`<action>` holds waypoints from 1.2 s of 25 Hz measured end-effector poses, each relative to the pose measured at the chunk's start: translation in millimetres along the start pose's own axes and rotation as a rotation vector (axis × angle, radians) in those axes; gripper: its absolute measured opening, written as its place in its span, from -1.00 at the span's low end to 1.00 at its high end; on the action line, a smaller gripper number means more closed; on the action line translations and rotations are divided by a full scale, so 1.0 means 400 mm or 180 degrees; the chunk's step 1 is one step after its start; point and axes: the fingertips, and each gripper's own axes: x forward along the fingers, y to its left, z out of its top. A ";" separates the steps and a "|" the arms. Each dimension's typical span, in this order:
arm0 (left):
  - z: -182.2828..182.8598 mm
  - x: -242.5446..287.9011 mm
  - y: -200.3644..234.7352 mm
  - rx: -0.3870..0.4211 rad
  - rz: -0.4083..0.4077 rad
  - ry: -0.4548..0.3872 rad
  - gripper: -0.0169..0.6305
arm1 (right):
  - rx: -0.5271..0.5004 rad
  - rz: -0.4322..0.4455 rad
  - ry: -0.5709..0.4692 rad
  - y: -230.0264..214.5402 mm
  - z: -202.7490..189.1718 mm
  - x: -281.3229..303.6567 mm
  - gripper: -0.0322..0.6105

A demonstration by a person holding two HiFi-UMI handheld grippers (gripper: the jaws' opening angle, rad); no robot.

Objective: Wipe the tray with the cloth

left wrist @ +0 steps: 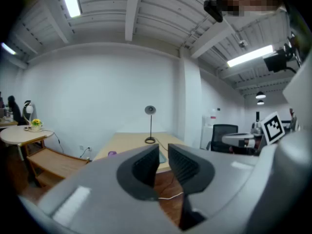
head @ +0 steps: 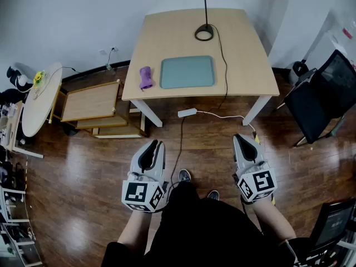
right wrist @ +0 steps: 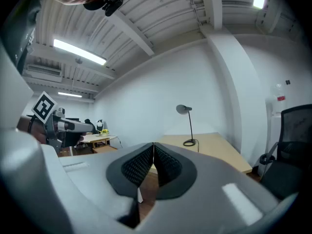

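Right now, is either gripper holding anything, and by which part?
Nothing is held. The left gripper and right gripper are shut and empty; the cloth lies on the table beside the tray.

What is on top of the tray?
Nothing shows on the tray; its whole top is bare. The purple cloth lies beside it on the table. The tray's underside is hidden.

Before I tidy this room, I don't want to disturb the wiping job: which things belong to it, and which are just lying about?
Job: tray, purple cloth beside it, table, left gripper, right gripper.
Lying about: lamp, power strip, black chair, round side table.
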 end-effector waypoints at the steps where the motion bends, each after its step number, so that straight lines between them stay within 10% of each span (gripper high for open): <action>1: -0.012 0.021 0.031 -0.0001 0.0063 0.0041 -0.71 | 0.0021 -0.0030 0.0053 -0.020 -0.017 0.019 -0.89; 8: -0.133 0.295 0.346 -0.0079 0.0410 0.0461 -0.62 | -0.0017 -0.0227 0.0464 -0.168 -0.133 0.231 -0.88; 15: -0.325 0.693 0.714 -0.0641 0.0679 0.1428 -0.35 | 0.0136 -0.0496 0.1144 -0.311 -0.263 0.524 -0.89; 25: -0.625 0.910 0.869 -0.0812 0.0656 0.2855 -0.30 | 0.0368 -0.0503 0.1869 -0.437 -0.441 0.794 -0.88; 30: -0.560 0.888 0.840 -0.1299 0.0679 0.2552 -0.62 | 0.0691 -0.0368 0.2089 -0.488 -0.520 0.871 -0.80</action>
